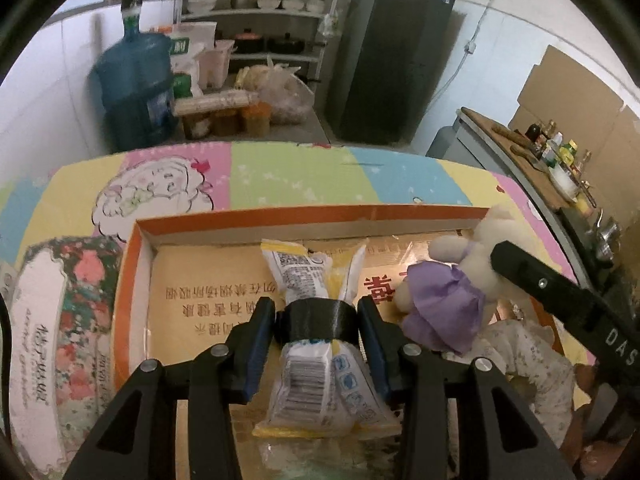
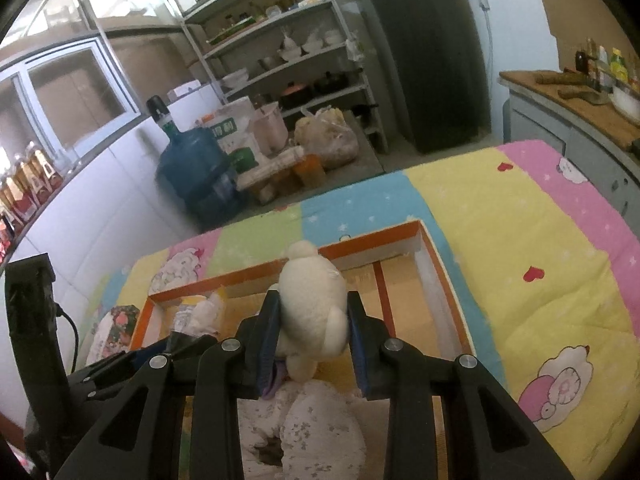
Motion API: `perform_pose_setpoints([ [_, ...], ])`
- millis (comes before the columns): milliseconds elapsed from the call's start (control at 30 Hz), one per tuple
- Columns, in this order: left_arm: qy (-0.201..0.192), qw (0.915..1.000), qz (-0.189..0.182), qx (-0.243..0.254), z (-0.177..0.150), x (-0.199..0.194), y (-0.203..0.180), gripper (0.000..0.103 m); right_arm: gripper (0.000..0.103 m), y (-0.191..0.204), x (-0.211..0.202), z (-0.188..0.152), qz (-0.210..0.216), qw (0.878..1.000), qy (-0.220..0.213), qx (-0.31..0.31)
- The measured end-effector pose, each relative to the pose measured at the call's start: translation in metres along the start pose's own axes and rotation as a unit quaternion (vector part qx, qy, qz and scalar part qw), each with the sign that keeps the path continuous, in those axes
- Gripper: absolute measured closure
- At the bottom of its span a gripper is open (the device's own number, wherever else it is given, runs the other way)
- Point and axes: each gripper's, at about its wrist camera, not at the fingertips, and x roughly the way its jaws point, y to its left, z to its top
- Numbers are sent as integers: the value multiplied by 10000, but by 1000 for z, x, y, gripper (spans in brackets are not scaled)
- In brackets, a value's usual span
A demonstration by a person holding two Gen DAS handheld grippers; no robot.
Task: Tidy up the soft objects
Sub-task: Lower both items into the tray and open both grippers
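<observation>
In the left wrist view, my left gripper is shut on a bundle of yellow-and-white tissue packets tied with a black band. The bundle sits low inside an orange-rimmed cardboard box. My right gripper is shut on a white plush rabbit in a purple dress, its blue pads pressing on both sides. The rabbit hangs over the right part of the same box, beside the packets.
A white cloth with small flowers lies in the box under the rabbit. A flower-printed pack rests on the striped quilt left of the box. Behind stand a blue water jug, shelves, a dark fridge and a counter.
</observation>
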Motion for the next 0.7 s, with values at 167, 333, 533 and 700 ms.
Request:
perform_pose_setpoints([
  [167,-13,10000,17,59,-1,-3,-3,40,67,-5,1,0,26,9999,64,141],
  [333,-244,9996,28,134,-2,-15,-8,27,50,-3,0,-1,-75,9999,90,122],
  [533,-378,9991,-56,190,-5,-30,-10,27,44,-4,-11,-1,-163,9997,-56,154],
  [700,-668,9973,74,300,-10,-47,-12,27,44,-1,-22,-2,-198,9996,-150,146],
])
